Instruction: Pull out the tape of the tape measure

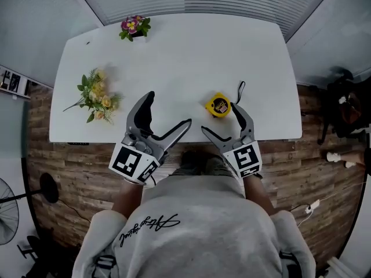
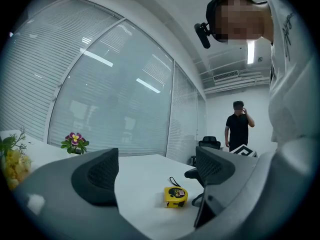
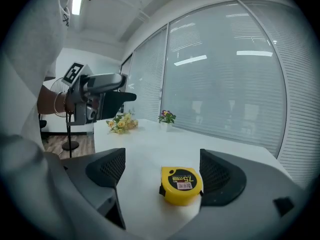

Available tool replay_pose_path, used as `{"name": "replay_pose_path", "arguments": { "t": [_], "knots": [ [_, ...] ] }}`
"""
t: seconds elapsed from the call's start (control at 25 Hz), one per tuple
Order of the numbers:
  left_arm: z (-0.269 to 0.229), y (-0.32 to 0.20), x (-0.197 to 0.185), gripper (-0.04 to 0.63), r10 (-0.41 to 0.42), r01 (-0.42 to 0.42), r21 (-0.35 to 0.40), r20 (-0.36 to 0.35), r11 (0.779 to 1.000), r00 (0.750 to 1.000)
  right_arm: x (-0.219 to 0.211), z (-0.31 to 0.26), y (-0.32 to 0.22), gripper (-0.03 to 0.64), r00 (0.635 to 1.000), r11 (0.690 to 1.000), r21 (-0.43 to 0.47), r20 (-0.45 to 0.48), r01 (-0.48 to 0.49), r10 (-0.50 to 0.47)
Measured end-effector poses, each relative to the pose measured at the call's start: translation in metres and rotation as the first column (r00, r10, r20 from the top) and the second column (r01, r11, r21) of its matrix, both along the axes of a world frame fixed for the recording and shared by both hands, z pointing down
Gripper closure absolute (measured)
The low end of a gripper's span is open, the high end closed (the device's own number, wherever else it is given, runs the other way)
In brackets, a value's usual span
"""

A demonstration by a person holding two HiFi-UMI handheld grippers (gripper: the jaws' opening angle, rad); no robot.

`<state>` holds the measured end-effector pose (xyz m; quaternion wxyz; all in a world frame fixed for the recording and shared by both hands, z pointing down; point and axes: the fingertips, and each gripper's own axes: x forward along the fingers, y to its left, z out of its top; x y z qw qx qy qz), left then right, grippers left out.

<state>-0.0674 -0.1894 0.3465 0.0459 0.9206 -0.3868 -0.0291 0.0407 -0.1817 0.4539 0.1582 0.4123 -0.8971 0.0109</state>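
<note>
Grey sweatshirt (image 1: 197, 225) fills the near foreground; just past it both tongs hover at the front edge of the table (image 1: 185, 57). Right tongs (image 3: 162, 170) stand wide around the yellow tape measure (image 3: 181, 185), which lies flat near that edge — off-centre, close to one pad, not yet squeezed. Closing from here would likely shove the case sideways on the smooth top, perhaps off the edge. Left tongs (image 2: 155, 171), also wide and empty, sit well apart from it. The tape's hook is too small to make out, so they may snag the black strap (image 1: 239, 90) instead. Flowers (image 1: 97, 97) lie farther back.
</note>
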Motion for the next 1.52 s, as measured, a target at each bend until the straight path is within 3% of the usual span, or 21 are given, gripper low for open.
{"name": "replay_pose_path", "arguments": {
  "t": [0.24,0.6,0.8,0.96,1.36,1.52],
  "knots": [
    [0.007,0.003,-0.006,0.127,-0.044,0.044,-0.017,0.013,0.999,0.999,0.006,0.031,-0.019,0.174,0.995,0.998,-0.047,-0.096,0.036,-0.041],
    [0.015,0.009,-0.012,0.127,-0.06,0.06,-0.04,0.003,0.997,0.998,0.014,0.064,-0.042,0.166,0.982,0.989,-0.147,-0.183,0.014,-0.041],
    [0.018,0.01,-0.014,0.129,-0.053,0.053,-0.039,0.009,0.998,0.999,0.018,0.079,-0.052,0.167,0.988,0.962,-0.272,-0.141,0.019,-0.059],
    [0.022,0.01,-0.015,0.13,-0.047,0.047,-0.047,0.013,0.998,0.999,0.013,0.092,-0.048,0.196,0.967,0.947,-0.316,-0.218,0.055,-0.129],
    [0.02,0.003,-0.004,0.152,0.026,-0.025,-0.034,0.042,0.999,0.999,0.015,0.09,-0.048,0.207,0.97,0.951,-0.307,-0.211,0.048,-0.117],
    [0.021,0.002,-0.004,0.172,0.049,-0.047,-0.035,0.048,0.998,0.998,0.017,0.079,-0.05,0.207,0.99,0.952,-0.304,-0.119,0.035,-0.075]
  ]
}}
